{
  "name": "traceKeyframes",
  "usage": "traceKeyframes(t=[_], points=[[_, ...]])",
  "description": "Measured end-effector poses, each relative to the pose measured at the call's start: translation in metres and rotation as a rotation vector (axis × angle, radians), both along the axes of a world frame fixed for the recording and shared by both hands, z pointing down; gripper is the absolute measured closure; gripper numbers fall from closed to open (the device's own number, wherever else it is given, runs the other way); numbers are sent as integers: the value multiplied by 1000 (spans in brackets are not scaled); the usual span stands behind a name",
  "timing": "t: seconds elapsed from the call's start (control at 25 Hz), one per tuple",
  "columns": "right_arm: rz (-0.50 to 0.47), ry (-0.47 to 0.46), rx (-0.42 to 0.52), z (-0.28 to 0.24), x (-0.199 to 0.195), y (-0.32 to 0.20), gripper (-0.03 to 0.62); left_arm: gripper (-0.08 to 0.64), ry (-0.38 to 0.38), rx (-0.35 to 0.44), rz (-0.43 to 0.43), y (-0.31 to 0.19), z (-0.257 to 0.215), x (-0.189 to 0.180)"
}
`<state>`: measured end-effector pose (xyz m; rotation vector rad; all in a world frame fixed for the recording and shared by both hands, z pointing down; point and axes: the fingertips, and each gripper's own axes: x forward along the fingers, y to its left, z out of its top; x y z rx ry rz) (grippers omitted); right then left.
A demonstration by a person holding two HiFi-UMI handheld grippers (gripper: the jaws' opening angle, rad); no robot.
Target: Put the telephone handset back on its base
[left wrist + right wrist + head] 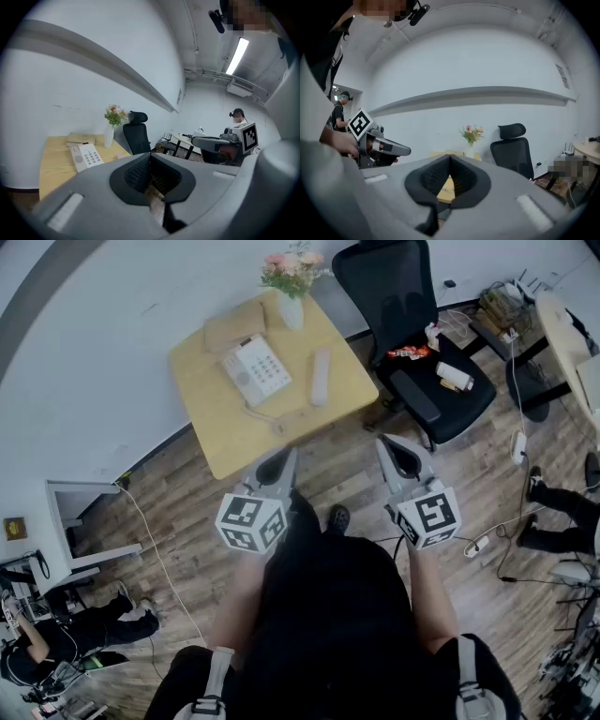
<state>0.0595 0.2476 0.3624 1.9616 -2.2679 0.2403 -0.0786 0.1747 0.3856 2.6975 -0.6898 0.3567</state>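
Observation:
On the light wooden table [220, 432], the white telephone base [255, 368] lies with its keypad facing up. The white handset [321, 376] lies flat on the tabletop to the right of the base, apart from it. A coiled cord [267, 416] curls between them near the table's front. My left gripper [278, 465] and right gripper [401, 456] hover side by side over the floor, short of the table. Both are shut with nothing in them. The left gripper view shows its jaws [150, 157] closed and the base [86, 157] beyond. In the right gripper view the jaws [450, 160] are also closed.
A white vase of flowers [292, 296] and a brown book [234, 326] sit at the table's back edge. A black office chair [417, 352] holding small items stands right of the table. Cables and a power strip [476, 546] lie on the wooden floor.

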Motion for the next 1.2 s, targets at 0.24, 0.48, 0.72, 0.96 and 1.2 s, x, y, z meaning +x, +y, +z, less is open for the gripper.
traceKeyframes(t=[0.24, 0.48, 0.72, 0.96, 1.2], points=[[-2, 12, 8, 0, 1, 9, 589, 549, 1, 2, -3, 5, 3, 0], [-5, -45, 43, -6, -2, 19, 589, 548, -2, 0, -9, 11, 5, -2], [34, -140, 63, -5, 5, 17, 589, 548, -25, -16, -4, 10, 12, -9], [85, -145, 42, 7, 13, 7, 589, 548, -39, -40, 18, -1, 24, -5], [98, -124, 23, 6, 26, -25, 589, 548, -20, -46, 47, -36, 25, 20]])
